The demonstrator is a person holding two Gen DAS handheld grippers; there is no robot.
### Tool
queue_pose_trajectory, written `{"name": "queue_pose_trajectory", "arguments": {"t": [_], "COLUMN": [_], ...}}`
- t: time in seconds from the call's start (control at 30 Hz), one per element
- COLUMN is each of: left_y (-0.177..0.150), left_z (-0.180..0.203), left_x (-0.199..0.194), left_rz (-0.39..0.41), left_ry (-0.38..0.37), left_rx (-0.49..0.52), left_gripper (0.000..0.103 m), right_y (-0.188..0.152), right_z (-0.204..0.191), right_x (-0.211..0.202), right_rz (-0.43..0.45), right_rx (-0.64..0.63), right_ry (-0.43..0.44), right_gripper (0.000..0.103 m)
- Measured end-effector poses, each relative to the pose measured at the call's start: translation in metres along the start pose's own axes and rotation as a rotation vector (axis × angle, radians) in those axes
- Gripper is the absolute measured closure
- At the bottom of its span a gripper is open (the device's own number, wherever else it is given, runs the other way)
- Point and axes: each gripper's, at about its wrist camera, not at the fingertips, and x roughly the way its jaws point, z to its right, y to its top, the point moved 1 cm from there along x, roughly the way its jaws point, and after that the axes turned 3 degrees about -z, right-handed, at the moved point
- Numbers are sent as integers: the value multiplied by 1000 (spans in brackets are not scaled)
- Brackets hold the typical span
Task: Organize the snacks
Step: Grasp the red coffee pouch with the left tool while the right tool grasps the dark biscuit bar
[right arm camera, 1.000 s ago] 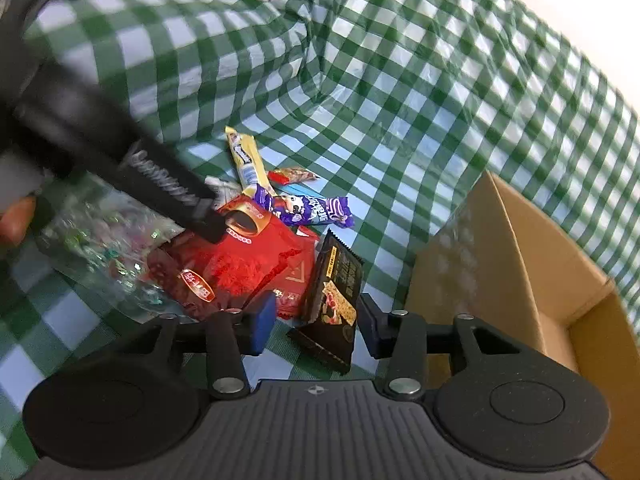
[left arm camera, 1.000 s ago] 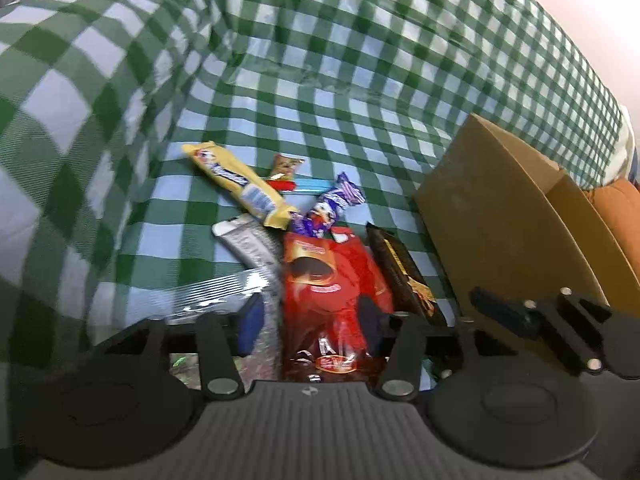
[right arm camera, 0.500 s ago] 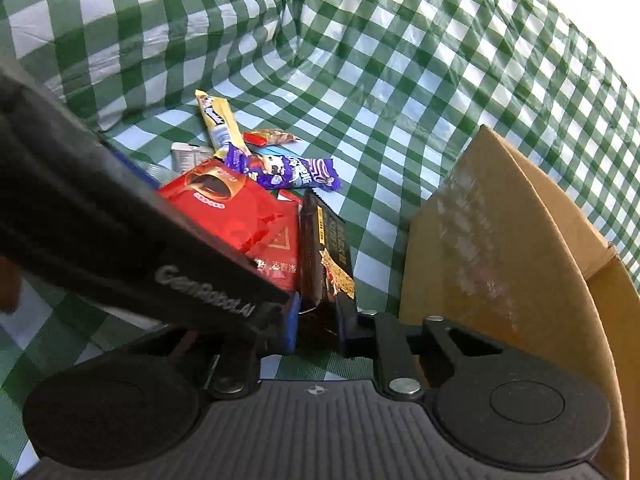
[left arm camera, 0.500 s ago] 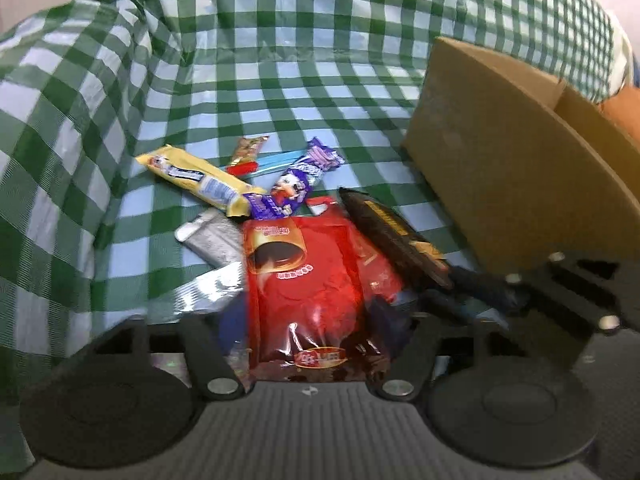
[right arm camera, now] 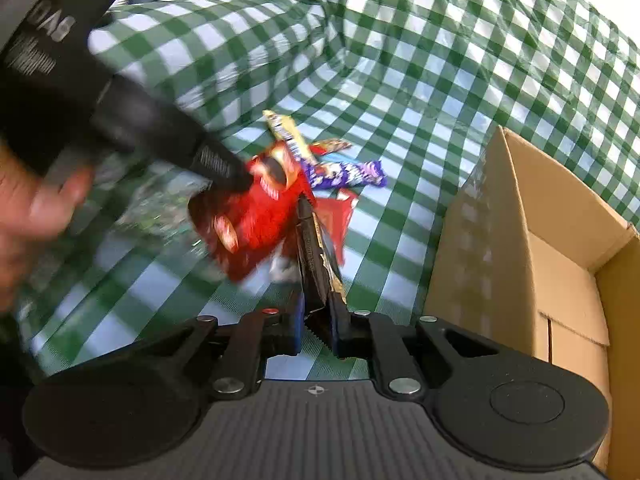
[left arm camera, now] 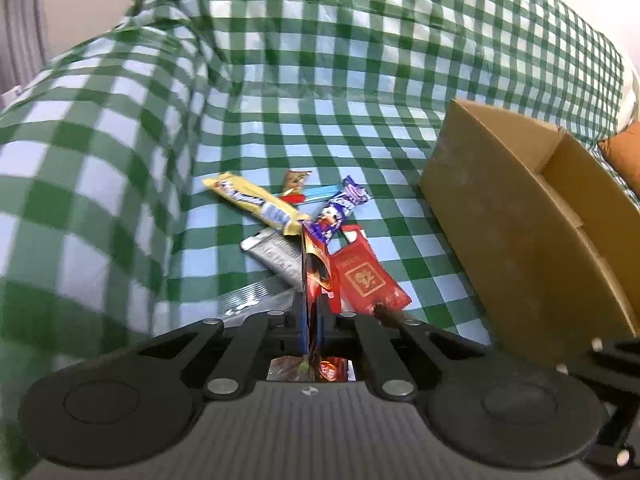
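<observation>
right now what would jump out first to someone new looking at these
The left claw pinches a red snack bag edge-on, and the right claw clamps a dark chocolate bar. More wrappers lie on the green checked cloth, with an open cardboard box to the right.

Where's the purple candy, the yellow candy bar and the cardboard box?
Purple candy point(left arm camera: 338, 210): left wrist view, middle of wrapper.
Yellow candy bar point(left arm camera: 256, 204): left wrist view, middle of wrapper.
Cardboard box point(right arm camera: 492, 240): right wrist view, near outer wall.

Red snack bag point(right arm camera: 256, 216) motion-blurred; cardboard box point(right arm camera: 560, 240) cut by right edge; person's hand point(right arm camera: 36, 208) blurred, cropped.
</observation>
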Motion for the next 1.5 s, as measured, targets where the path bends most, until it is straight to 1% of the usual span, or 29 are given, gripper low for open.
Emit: {"name": "queue_pose_trajectory", "arguments": {"t": [0.1, 0.17, 0.2, 0.23, 0.27, 0.3, 0.33, 0.37, 0.4, 0.47, 0.5, 0.53, 0.57, 0.63, 0.73, 0.77, 0.8, 0.83, 0.93, 1.03, 1.13, 1.2, 1.3, 1.33, 1.37, 1.4, 1.47, 1.5], "left_y": [-7, -11, -13, -15, -16, -16, -16, -15, -15, -13, -13, -12, -10, -9, -7, -7, -7, -6, -4, -4, -5, -8, -9, -10, -10, -9, -8, -7], "left_z": [-8, -14, -17, -18, -18, -18, -19, -19, -18, -17, -14, -12, -9, -3, 4, 4, 6, 8, 14, 17, 23, 29, 33, 33, 34, 35, 38, 39], "left_x": [-4, 0, 3, 4, 5, 4, 3, 2, 3, 8, 13, 18, 25, 35, 49, 53, 55, 58, 63, 65, 68, 71, 72, 72, 71, 69, 65, 63], "left_rz": [-63, -121, -150, -170, -174, -164, -153, -144, -142, -153, -168, -194, -217, -258, -307, -319, -326, -332, -344, -353, -362, -373, -374, -374, -371, -362, -337, -327], "left_ry": [17, 22, 23, 23, 35, 41, 35, 26, 22, 7, 0, -2, 4, 33, 91, 110, 123, 135, 166, 189, 201, 213, 217, 215, 208, 204, 214, 216], "left_rx": [-24, -41, -49, -55, -54, -53, -57, -65, -70, -82, -88, -95, -101, -116, -138, -145, -151, -155, -141, -127, -99, -56, -15, -9, -4, 3, 28, 35], "left_gripper": [99, 97, 96, 95, 90, 85, 65, 45, 39, 37, 36, 33, 28, 25, 21, 20, 19, 18, 16, 15, 14, 14, 14, 15, 20, 22, 32, 34], "right_y": [-16, -26, -30, -33, -33, -32, -29, -27, -25, -24, -23, -25, -25, -25, -24, -23, -23, -24, -24, -26, -29, -28, -27, -28, -28, -27, -29, -29], "right_z": [-7, -13, -15, -16, -16, -14, -11, -8, -5, 1, 3, 4, 5, 3, 1, 0, 0, -1, 1, 6, 11, 13, 15, 15, 15, 15, 11, 12], "right_x": [-10, -8, -6, -5, -4, -3, -3, -2, 1, 9, 14, 19, 25, 34, 43, 45, 46, 48, 45, 43, 45, 47, 50, 51, 52, 52, 50, 50], "right_rz": [-29, -55, -51, -42, -32, -14, 2, 14, 19, 11, -1, -16, -31, -64, -87, -93, -97, -104, -106, -116, -131, -130, -127, -125, -123, -121, -117, -114], "right_rx": [4, 2, 10, 15, 22, 38, 52, 63, 72, 103, 120, 140, 158, 171, 164, 162, 160, 159, 177, 224, 248, 246, 248, 248, 245, 239, 228, 225], "right_ry": [26, 74, 96, 100, 101, 105, 110, 116, 124, 145, 152, 164, 181, 202, 200, 197, 188, 183, 151, 105, 93, 97, 108, 109, 108, 106, 102, 101], "right_gripper": [90, 88, 84, 69, 47, 39, 30, 29, 29, 25, 25, 25, 25, 25, 25, 28, 37, 59, 60, 60, 60, 60, 59, 59, 59, 59, 60, 60]}}
